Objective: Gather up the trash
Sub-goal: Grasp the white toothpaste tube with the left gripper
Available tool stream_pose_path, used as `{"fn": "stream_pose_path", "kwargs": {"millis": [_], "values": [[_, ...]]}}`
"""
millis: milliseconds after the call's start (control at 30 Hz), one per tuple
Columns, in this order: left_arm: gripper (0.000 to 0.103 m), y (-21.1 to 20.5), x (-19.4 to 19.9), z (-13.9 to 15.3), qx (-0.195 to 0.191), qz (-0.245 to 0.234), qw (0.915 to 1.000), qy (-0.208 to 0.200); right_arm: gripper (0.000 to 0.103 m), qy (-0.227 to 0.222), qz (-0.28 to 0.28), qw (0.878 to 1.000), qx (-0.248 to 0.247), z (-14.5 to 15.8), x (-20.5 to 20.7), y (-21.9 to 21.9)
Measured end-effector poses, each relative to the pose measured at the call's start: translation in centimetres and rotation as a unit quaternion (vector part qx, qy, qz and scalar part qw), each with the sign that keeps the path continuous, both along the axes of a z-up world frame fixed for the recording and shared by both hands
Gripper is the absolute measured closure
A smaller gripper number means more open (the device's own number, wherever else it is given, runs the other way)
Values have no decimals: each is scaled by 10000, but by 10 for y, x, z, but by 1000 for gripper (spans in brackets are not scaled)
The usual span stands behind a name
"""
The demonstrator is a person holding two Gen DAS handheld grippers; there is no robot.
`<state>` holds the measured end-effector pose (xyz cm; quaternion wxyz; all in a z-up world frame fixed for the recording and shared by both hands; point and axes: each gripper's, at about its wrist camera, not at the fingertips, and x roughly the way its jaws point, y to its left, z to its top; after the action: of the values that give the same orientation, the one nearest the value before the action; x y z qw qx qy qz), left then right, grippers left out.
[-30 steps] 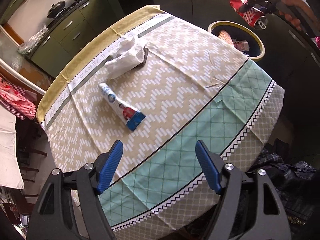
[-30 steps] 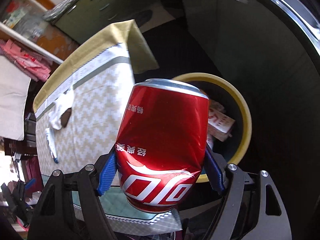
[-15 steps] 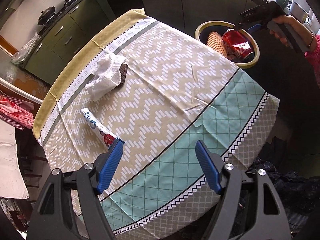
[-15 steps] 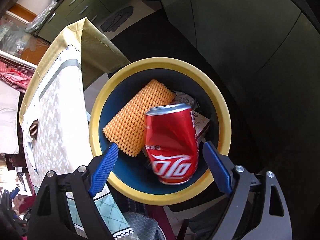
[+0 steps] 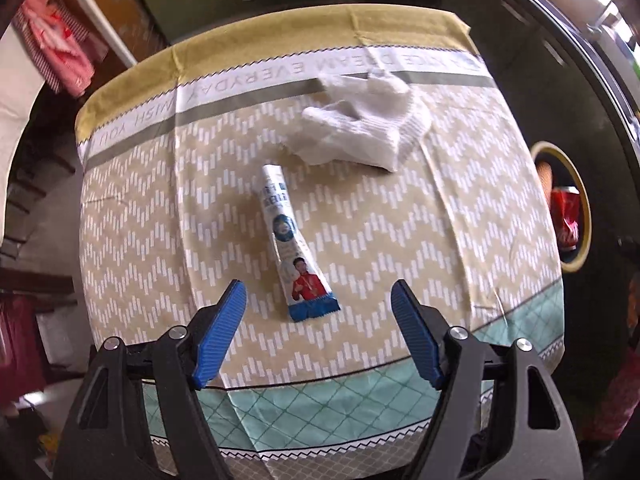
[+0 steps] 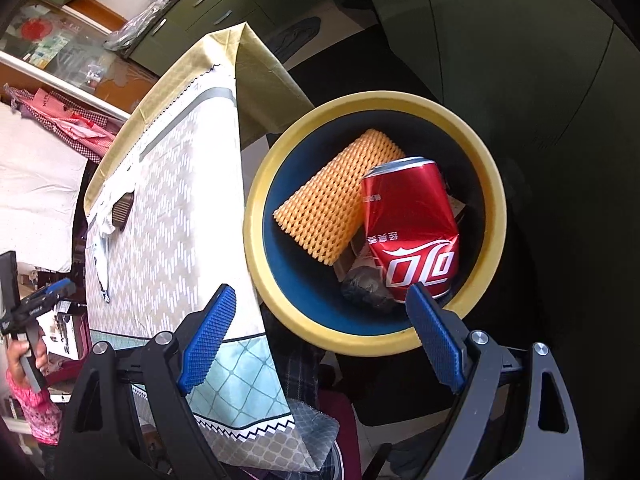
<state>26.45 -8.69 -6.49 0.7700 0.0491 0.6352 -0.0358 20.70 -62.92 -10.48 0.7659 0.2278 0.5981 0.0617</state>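
Observation:
A white toothpaste tube (image 5: 294, 244) with a blue crimped end lies on the patterned tablecloth (image 5: 400, 248). My left gripper (image 5: 318, 296) hovers open just above the tube's blue end, nothing between its blue pads. Behind the tube lies a crumpled white glove (image 5: 368, 124). In the right wrist view a yellow-rimmed bin (image 6: 494, 184) holds a dented red can (image 6: 412, 232) and an orange foam net (image 6: 336, 204). My right gripper (image 6: 320, 300) hangs open over the bin's near rim, empty. The bin (image 5: 584, 216) and can (image 5: 565, 216) also show at the left view's right edge.
The table's edge drops off beside the bin; the cloth (image 6: 172, 216) hangs down there. A dark brush (image 6: 123, 206) lies under the glove. Green cabinets (image 6: 192, 4) stand behind, red checked fabric (image 5: 60, 48) at the left. A hand in a pink sleeve (image 6: 28, 360) holds the other gripper.
The right gripper let go of the red can, which dropped into the bin, and has sunk closer to it. The left gripper swung over the table and now sits above the toothpaste tube.

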Motion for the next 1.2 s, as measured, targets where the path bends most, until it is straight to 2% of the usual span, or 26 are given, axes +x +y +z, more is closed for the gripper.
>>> {"fn": "stream_pose_path", "kwargs": {"millis": [167,367,433,533,600,767,1000,1200], "values": [[33,18,29,-30,118,572,9981,193,17,7,203,9998,83,-5,3,16],[54,33,48,-57,-83,1012,9938,464,16,52,322,9994,113,-11,2,24],[55,33,51,-62,-153,1041,9931,520,16,67,316,9994,106,-13,1,24],[65,30,53,-65,-170,981,9936,530,16,95,273,9996,52,-16,1,20],[78,27,53,-68,-187,937,9937,580,16,121,257,9996,68,-18,2,18],[83,14,51,-69,-182,751,9953,584,16,136,273,9995,85,-21,1,19],[84,-7,22,-45,-290,334,9980,443,16,29,275,9996,5,-15,-3,19],[84,-69,6,-10,-420,-348,9980,314,16,-103,200,9997,-65,-6,-14,12]]}}
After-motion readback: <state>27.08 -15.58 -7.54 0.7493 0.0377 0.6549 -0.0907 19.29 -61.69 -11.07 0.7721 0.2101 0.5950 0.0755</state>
